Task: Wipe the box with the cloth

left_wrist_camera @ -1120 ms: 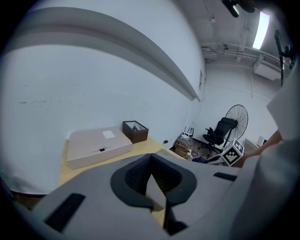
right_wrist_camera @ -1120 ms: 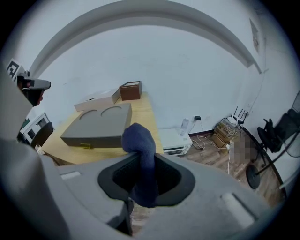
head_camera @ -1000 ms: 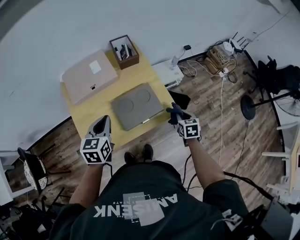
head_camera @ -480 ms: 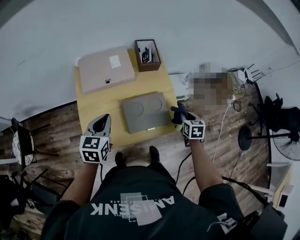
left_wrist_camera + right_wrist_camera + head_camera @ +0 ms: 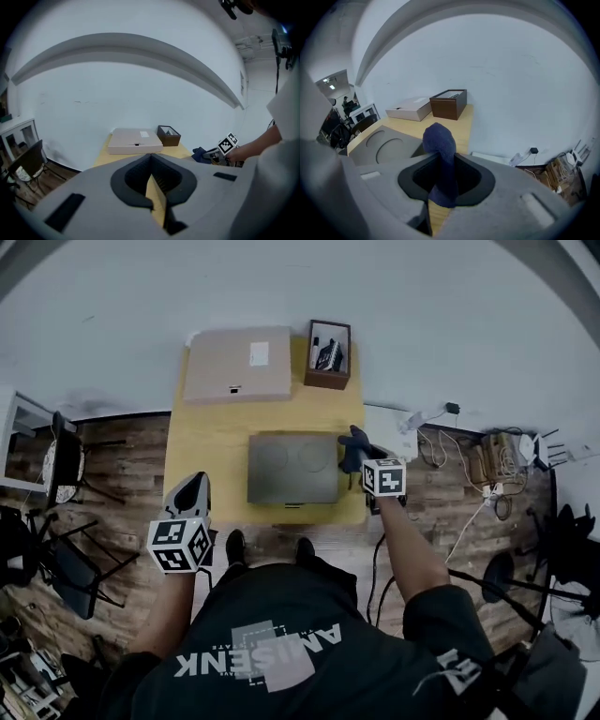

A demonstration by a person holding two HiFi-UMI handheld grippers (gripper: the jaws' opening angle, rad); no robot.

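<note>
A flat grey box [image 5: 292, 468] with two round recesses in its lid lies in the middle of the yellow table [image 5: 211, 446]. My right gripper [image 5: 356, 457] is shut on a dark blue cloth [image 5: 354, 448], held just off the box's right edge near its far corner. In the right gripper view the cloth [image 5: 439, 145] stands up between the jaws, with the grey box [image 5: 379, 143] to the left. My left gripper [image 5: 194, 486] hovers at the table's front left, left of the box, shut on nothing. From the left gripper view, its jaws [image 5: 150, 157] meet.
A flat beige cardboard box [image 5: 237, 365] and an open brown wooden box [image 5: 328, 354] stand at the table's far edge by the white wall. A dark chair [image 5: 66, 460] is on the left. Cables and a power strip [image 5: 487, 465] lie on the wooden floor to the right.
The head view has swung, so the table now sits squarer and more central. Both grippers keep about the same places relative to the grey box; the cloth stays gripped.
</note>
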